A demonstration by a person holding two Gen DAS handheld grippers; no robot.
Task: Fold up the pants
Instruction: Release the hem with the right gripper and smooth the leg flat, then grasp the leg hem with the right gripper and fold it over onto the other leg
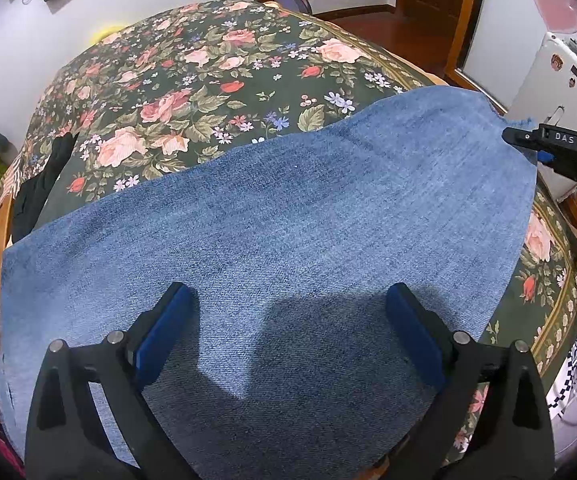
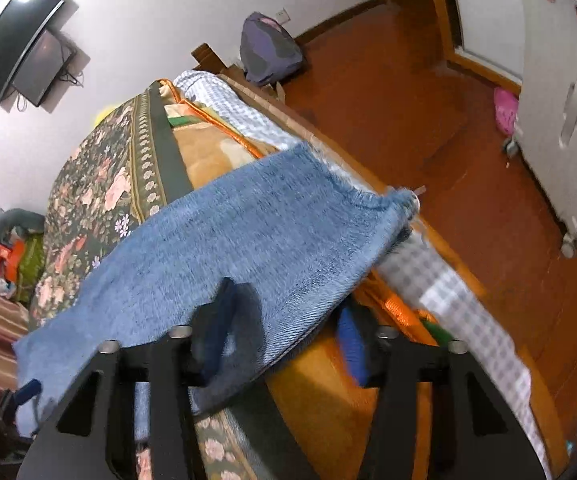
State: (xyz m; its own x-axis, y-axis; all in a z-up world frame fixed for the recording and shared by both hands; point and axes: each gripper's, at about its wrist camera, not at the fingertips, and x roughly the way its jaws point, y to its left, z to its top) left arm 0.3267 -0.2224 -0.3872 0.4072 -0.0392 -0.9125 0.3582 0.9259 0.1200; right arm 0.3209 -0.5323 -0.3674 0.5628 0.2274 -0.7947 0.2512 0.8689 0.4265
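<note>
One pair of blue jeans (image 1: 280, 240) lies flat on the floral bedspread (image 1: 192, 80) of the bed. The left tongs (image 1: 288, 336) hang spread wide above the denim, gripping nothing. The right tongs (image 2: 284, 332) straddle the jeans' edge near the frayed hem (blurred), pads apart, not pressing the cloth.

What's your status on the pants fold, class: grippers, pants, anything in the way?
Left gripper open over the jeans. Right gripper at the jeans' edge, grip unclear. Jeans flat on the floral bedspread, unfolded. Nothing on them.
</note>
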